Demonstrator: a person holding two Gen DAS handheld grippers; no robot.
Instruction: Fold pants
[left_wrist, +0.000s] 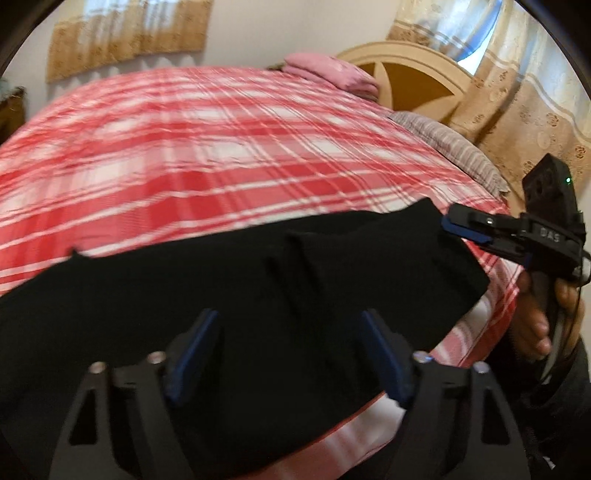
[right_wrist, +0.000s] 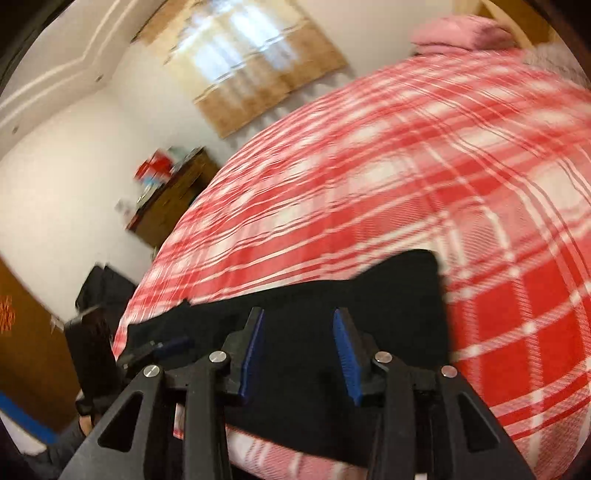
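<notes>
Black pants (left_wrist: 258, 280) lie folded in a long band across the near edge of the bed; they also show in the right wrist view (right_wrist: 369, 295). My left gripper (left_wrist: 291, 317) is open, its blue-padded fingers (left_wrist: 201, 343) spread just above the pants. My right gripper (right_wrist: 299, 317) is open over the pants' right end, with nothing between its pads. In the left wrist view the right gripper (left_wrist: 452, 227) sits at the pants' right corner. In the right wrist view the left gripper (right_wrist: 166, 345) is at the left, blurred.
The bed has a red and white plaid cover (left_wrist: 207, 147). A pink folded cloth (left_wrist: 332, 72) and a striped pillow (left_wrist: 454, 147) lie by the headboard (left_wrist: 406, 77). A wooden dresser (right_wrist: 173, 195) stands left of the bed. Curtains (left_wrist: 524, 110) hang at the right.
</notes>
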